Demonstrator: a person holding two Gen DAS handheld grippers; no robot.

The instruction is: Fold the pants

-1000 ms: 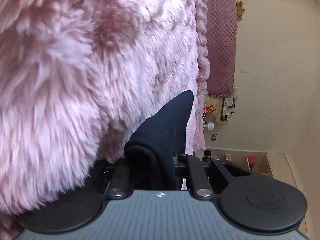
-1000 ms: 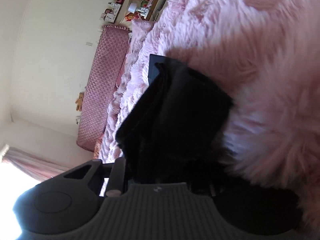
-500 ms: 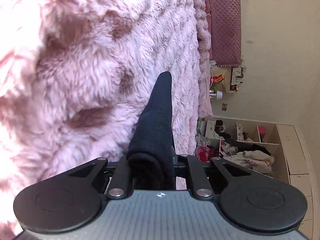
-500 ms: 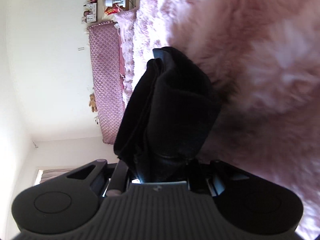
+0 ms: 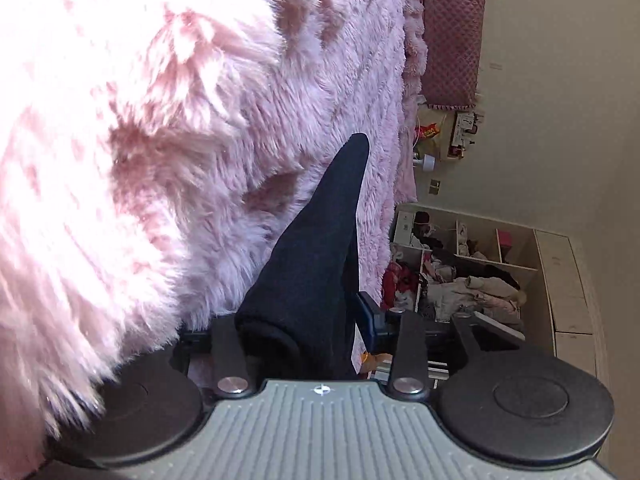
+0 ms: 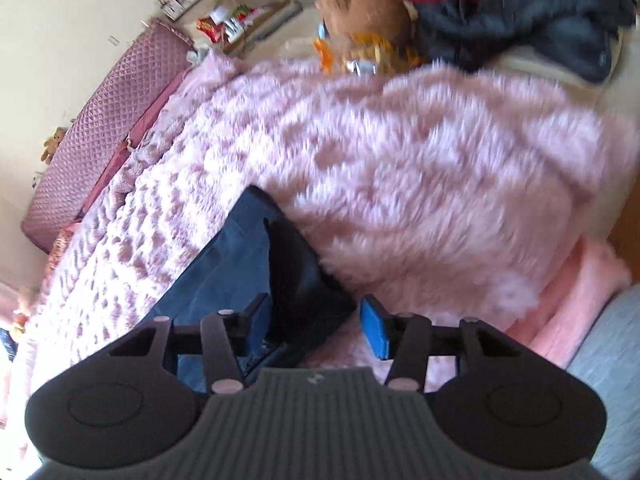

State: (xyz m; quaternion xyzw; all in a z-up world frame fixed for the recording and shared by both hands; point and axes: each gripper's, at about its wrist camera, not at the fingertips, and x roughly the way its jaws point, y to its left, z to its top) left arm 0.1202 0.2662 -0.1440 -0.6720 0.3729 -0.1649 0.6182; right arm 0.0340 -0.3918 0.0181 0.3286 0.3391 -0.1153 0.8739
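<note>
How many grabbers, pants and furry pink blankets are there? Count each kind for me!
Grippers: 2, the left gripper and the right gripper; the jaws of both have just been opening, with cloth between them.
Dark pants: 1
Furry pink blanket: 1
Total: 4

Dark folded pants [image 6: 256, 276] lie on the shaggy pink fur blanket [image 6: 420, 168], their near end between the parted fingers of the right gripper [image 6: 318, 322]. A quilted mauve headboard [image 6: 108, 120] stands behind the blanket at upper left. A brown plush toy [image 6: 362, 20] sits beyond the blanket's far edge, a heap of dark clothing [image 6: 532, 28] to its right.
</note>
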